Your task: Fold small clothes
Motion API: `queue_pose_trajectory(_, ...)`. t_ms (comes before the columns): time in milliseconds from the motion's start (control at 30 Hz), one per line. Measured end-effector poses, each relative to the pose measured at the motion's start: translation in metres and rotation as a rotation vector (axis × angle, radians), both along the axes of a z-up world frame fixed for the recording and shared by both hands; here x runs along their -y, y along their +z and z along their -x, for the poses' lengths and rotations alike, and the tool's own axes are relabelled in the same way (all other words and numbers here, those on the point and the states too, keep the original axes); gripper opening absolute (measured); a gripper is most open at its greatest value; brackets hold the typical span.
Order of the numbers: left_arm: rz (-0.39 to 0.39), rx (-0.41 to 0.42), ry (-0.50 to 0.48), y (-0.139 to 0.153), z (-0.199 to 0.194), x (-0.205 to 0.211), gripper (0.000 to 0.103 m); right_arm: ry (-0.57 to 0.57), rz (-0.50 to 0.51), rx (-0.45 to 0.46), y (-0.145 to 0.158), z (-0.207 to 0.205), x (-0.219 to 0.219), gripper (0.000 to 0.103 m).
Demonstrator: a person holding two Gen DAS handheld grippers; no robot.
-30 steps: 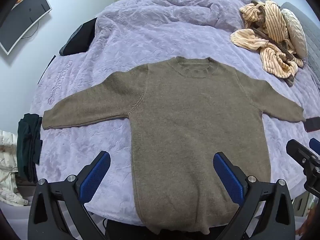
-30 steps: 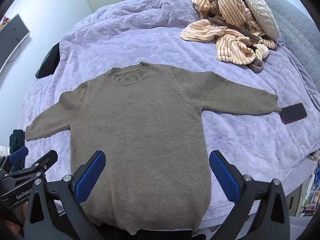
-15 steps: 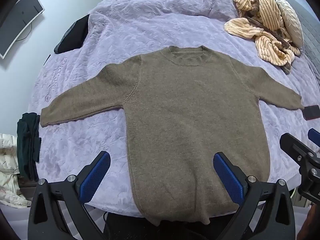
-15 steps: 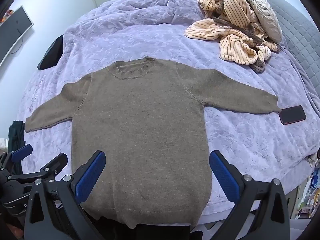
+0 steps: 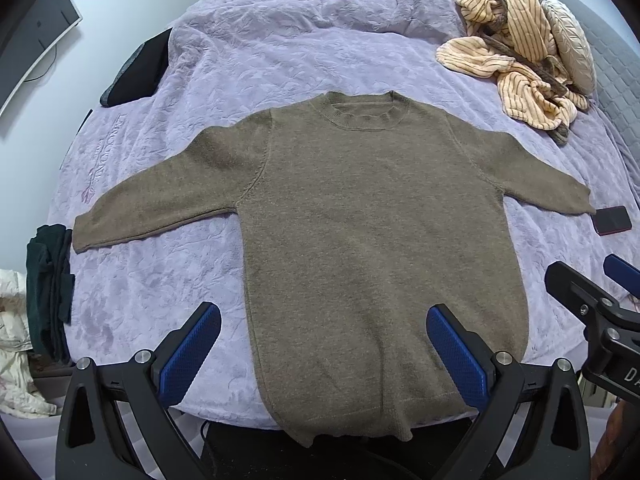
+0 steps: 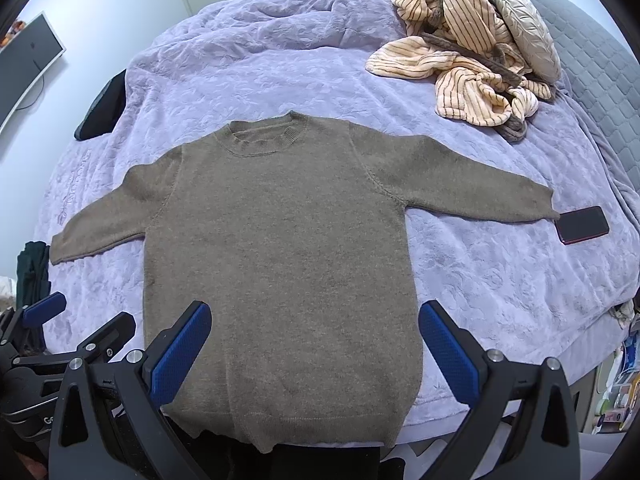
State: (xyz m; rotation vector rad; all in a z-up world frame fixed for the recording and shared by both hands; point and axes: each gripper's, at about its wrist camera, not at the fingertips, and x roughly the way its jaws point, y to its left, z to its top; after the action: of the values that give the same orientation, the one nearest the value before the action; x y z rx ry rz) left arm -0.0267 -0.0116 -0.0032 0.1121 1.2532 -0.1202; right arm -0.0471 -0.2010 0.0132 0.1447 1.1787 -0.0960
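so, brown sweater lies flat, front up, on the bed, sleeves spread out to both sides, hem hanging a little over the near edge. left tool wide, holding nothing, above the hem; right tool likewise wide and empty, just beside it. no fold made yet. judgement: start with a sleeve, pinch near the cuff and shoulder, carry it across the chest without dragging the body; knit looks soft and may stretch or bunch. phone touches the right cuff, mind it. lilac quilted cover, rumpled toward the far end; striped cloth heap and cushion at far right; monitor on the left wall; dark clothes off the left edge.
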Motion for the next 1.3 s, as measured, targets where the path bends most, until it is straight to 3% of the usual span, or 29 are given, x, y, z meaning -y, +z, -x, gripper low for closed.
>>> queue_pose_trajectory(1300,0.003,-0.033,0.028,-0.005,-0.009,-0.005,0.103,-0.002,0.011,-0.012,0.001,0.002,-0.002,0.103)
